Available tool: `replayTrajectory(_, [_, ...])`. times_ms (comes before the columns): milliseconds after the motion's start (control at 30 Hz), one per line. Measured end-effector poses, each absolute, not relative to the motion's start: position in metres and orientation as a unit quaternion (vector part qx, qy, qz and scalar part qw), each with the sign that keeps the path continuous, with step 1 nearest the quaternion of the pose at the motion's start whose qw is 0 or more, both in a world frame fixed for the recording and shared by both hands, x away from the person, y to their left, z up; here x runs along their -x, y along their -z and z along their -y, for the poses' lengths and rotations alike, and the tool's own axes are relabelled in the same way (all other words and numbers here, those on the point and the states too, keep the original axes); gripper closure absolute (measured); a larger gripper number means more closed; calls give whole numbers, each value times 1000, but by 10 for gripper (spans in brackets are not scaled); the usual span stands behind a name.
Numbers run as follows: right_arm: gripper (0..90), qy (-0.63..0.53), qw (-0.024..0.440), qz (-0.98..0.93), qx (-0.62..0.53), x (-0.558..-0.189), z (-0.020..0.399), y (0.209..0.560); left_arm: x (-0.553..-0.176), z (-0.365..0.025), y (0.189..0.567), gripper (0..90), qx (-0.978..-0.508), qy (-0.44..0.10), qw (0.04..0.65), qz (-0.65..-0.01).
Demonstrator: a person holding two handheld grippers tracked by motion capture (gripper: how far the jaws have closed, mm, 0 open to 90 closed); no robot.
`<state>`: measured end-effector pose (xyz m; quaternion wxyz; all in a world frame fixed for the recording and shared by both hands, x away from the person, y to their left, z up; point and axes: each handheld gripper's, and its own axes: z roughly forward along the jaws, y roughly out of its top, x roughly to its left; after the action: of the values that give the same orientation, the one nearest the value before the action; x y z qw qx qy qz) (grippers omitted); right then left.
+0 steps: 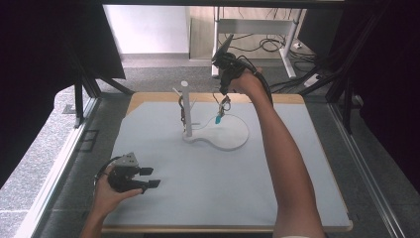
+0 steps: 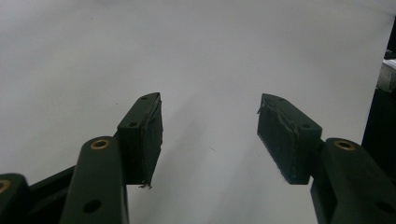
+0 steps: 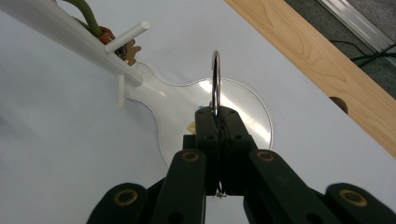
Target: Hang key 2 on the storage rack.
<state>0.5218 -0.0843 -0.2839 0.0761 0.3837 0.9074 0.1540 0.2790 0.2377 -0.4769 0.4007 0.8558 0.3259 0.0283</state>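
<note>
Overhead, right gripper (image 3: pixel 218 122) jaws pinching key ring (image 3: pixel 215 79) above stand base (image 3: pixel 247 121), left gripper (image 2: pixel 210 135) jaws spread, empty.

A: Classify the location.

B: Laboratory or test room configured for recording. Evidence: 1 wooden table (image 1: pixel 317 99) with a plain white work surface (image 1: pixel 223 183), bordered by black curtains (image 1: pixel 44 54) on 2 sides and by metal rails (image 1: pixel 64 148) on the floor.

A: Further indicators?

B: Grey carpet (image 1: pixel 29 158), a white desk frame (image 1: pixel 257 29) behind the table, and loose cables (image 1: pixel 270 44) with a power strip (image 1: pixel 312 79) on the floor. No domestic furnishings are in view.
</note>
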Motion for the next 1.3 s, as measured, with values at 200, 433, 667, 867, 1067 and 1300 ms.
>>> replayTrajectory(200, [879, -157, 77, -908, -380, -524, 77, 287, -278, -238, 476, 409, -856, -31, 397, -329])
replayTrajectory(433, [879, -159, 75, -911, -372, -525, 69, 291, -277, -237, 475, 409, -856, -31, 398, -329])
replayTrajectory(667, [879, -157, 76, -913, -368, -526, 60, 295, -276, -238, 474, 408, -854, -31, 401, -329])
replayTrajectory(867, [879, -159, 73, -915, -363, -528, 51, 299, -276, -240, 474, 407, -855, -32, 402, -326])
replayTrajectory(1067, [879, -160, 72, -917, -358, -530, 42, 304, -276, -239, 473, 407, -855, -32, 402, -326])
replayTrajectory(1300, [878, -165, 68, -918, -354, -530, 37, 306, -276, -239, 473, 407, -855, -31, 402, -326])
